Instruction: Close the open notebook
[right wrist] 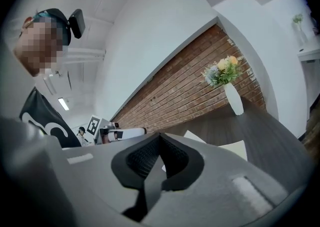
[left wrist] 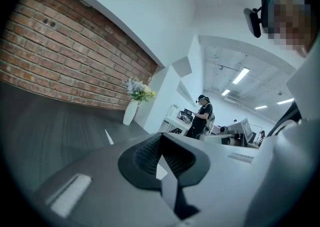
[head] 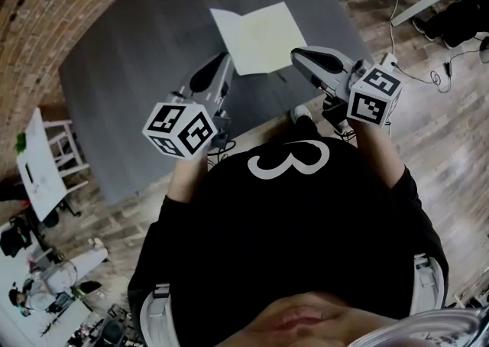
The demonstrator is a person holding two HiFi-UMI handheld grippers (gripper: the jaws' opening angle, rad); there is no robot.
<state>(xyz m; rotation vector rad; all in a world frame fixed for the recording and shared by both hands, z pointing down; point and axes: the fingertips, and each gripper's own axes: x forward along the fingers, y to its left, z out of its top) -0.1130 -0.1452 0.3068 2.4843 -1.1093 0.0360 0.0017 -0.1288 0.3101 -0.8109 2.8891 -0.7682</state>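
Pale cream open notebook (head: 258, 36) lies flat on dark grey tabletop (head: 130, 70), pages spread, untouched. By its near-left corner: left claw (head: 220, 63). By its near-right edge: right claw (head: 299, 56). Both clenched on nothing, pads pressed together. Step in hand: approach, closing not begun. Next move likely calls for slipping one tip under outer page edge, lifting, then folding page across spine.
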